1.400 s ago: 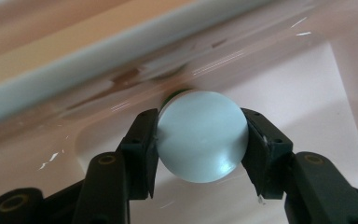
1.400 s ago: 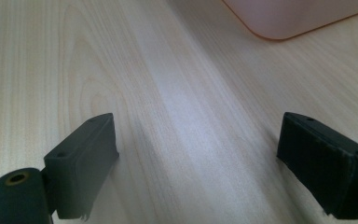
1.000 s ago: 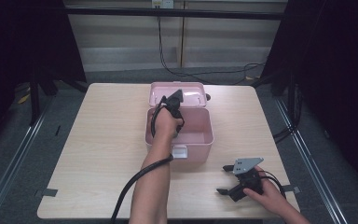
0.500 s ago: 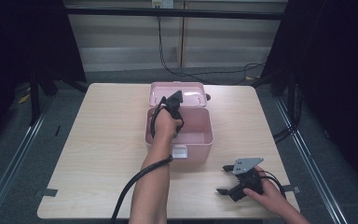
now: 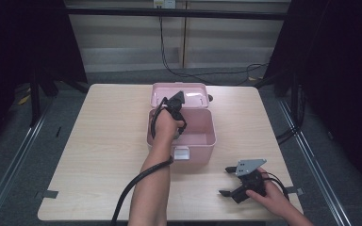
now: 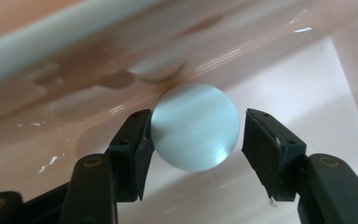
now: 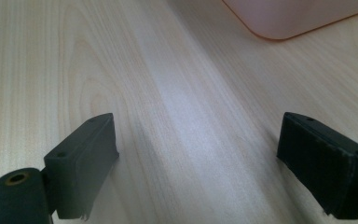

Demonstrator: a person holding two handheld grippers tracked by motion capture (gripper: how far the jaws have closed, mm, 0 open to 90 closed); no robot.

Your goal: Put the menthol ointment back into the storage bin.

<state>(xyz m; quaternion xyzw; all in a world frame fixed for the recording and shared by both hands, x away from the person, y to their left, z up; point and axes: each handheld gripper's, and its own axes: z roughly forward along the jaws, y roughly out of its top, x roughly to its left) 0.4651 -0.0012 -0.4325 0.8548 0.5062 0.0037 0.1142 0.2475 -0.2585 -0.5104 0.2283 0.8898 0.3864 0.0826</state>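
A pale blue-grey ball (image 6: 195,127) lies inside the open pink box (image 5: 211,126), close to its wall. My left gripper (image 6: 196,135) reaches down into the box and stands open around the ball: the left jaw touches it and a narrow gap shows at the right jaw. From above, the left hand and gripper (image 5: 178,131) hang over the box's left half and hide the ball. My right gripper (image 5: 224,181) rests open near the table's front right edge, its jaws (image 7: 196,154) wide apart over bare wood with nothing between them.
The box's lid (image 5: 191,92) lies folded back toward the far edge, and a white latch (image 5: 181,153) sits on its front wall. A corner of the box (image 7: 298,16) lies ahead of the right gripper. The left gripper's cable (image 5: 136,183) trails off the front edge.
The left hand has sunk a little deeper into the box. The right gripper has stayed where it was.
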